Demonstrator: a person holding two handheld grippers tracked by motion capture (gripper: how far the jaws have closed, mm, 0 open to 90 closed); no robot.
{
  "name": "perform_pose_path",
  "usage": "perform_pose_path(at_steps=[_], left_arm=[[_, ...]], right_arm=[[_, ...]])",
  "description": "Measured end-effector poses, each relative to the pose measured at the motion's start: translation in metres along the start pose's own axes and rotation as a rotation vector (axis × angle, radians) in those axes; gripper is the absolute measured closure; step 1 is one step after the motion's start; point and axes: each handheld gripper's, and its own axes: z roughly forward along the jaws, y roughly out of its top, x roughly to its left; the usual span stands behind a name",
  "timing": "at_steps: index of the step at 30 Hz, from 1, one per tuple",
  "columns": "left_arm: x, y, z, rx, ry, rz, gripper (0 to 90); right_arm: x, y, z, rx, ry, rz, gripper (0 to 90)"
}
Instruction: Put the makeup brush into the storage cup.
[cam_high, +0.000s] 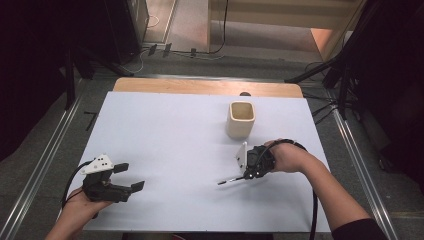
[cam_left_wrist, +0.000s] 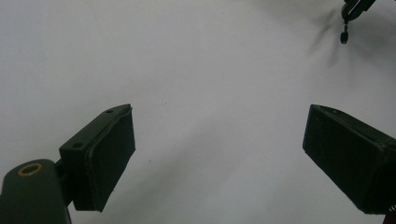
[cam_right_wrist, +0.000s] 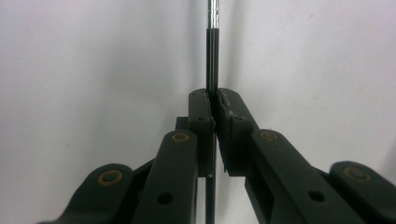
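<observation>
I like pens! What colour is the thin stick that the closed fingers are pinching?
The thin pen-like stick is black with a shiny silver end, clearest in the right gripper view.

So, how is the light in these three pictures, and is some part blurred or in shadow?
High view: the white table is evenly lit, its surroundings dark. Left gripper view: soft focus, faint shadows near the pen at the top right, the left gripper standing open. Right gripper view: the right gripper is sharp, shut on the pen, a glint on its metal part; the bottom corners look dim.
</observation>
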Motion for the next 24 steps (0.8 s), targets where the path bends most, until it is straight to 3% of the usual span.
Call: perform_pose_path(at_steps=[7,10,12,17,18,24], left_arm=[[0.0,0.001,0.001,0.007,-0.003,0.007,9.4],[0.0,0.002,0.002,0.005,-0.006,0.007,9.4],[0.0,0.002,0.002,0.005,-0.009,0.01,9.5],[0.0,0.003,0.003,0.002,-0.013,0.008,9.4],[0.0,0.003,0.003,0.006,-0.014,0.011,9.4],[0.0,0.005,0.006,0.001,-0.018,0.012,9.5]], right_arm=[[0.0,0.0,-0.012,-0.061,0.014,0.083,86.2],[-0.002,0.002,-0.015,-0.085,0.043,0.164,86.4],[-0.003,0.002,-0.016,-0.092,0.046,0.174,86.5],[-0.006,0.0,-0.019,-0.156,0.08,0.268,86.5],[-0.004,0.0,-0.02,-0.157,0.093,0.315,86.5],[-0.004,0.001,-0.02,-0.211,0.117,0.42,86.4]])
